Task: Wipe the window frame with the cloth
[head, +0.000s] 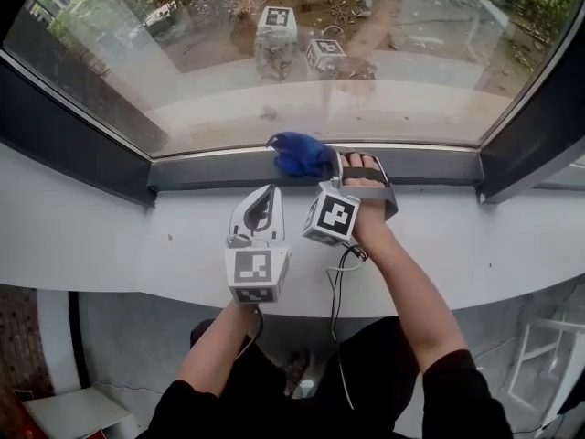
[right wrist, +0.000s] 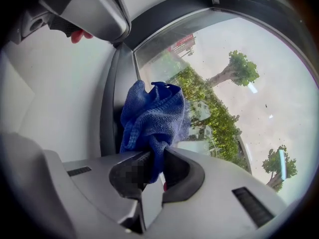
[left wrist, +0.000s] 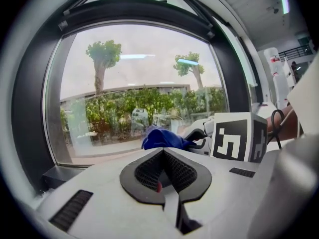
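The blue cloth (head: pixel 297 154) sits bunched on the dark bottom rail of the window frame (head: pixel 430 165) and hides the stretch of rail beneath it. One end of it disappears between the fingers of the right gripper (right wrist: pixel 154 164), which are clenched on it, so that part cannot be seen. The hand holding this gripper is mostly covered by the gripper's strap and body. The left gripper (left wrist: pixel 163 159) lies lower on the white sill (head: pixel 101 236), apart from the cloth, its fingers pressed together on nothing. The frame's side posts run out of the head view at both edges, and the person's arms are cut off at the bottom. By count there are one cloth, two grippers, two marker cubes (head: pixel 331 216), and two faint reflections of those cubes in the glass (head: pixel 183 71). One thin cable (head: pixel 336 286) hangs from the right gripper
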Motion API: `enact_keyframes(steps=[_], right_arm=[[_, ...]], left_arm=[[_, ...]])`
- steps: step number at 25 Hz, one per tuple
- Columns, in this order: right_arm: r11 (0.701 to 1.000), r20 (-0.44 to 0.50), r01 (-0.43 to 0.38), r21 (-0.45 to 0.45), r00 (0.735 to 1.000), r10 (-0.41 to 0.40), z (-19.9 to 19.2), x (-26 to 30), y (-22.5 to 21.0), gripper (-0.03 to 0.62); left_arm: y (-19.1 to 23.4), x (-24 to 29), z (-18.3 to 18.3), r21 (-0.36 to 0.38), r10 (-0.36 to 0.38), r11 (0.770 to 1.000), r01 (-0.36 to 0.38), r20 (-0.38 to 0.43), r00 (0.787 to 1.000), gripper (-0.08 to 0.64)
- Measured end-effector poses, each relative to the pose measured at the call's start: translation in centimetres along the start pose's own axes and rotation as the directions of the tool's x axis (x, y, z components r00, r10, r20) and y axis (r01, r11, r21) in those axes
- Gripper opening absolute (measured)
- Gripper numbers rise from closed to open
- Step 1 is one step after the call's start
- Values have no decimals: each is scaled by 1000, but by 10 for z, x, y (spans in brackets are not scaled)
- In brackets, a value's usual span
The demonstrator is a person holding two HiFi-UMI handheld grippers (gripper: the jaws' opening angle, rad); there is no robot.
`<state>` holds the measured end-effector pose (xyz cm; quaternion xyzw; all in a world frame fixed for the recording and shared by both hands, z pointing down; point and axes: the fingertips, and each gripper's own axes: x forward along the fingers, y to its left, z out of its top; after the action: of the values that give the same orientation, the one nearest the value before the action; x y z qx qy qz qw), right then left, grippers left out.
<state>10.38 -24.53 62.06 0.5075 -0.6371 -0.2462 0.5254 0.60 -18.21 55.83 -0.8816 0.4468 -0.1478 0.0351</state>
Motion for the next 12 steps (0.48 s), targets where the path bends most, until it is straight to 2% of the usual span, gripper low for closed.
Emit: enact_keyframes(steps=[3,6,12], right_arm=[[1000,-5,-14,-2,1000,14,-1,-3,0,23],[1000,13,22,-2,1000,-22,7,-2,-10,23],[1000,-3,15,-10,1000,-15,1,-3,-7,23]], left_arm=[[-5,1,10,21,-25,999,24,41,999,5],[-4,7,16,66,-56,997,51,76,996,5],[-16,11,3,-1,-91,996,91,96,991,5]])
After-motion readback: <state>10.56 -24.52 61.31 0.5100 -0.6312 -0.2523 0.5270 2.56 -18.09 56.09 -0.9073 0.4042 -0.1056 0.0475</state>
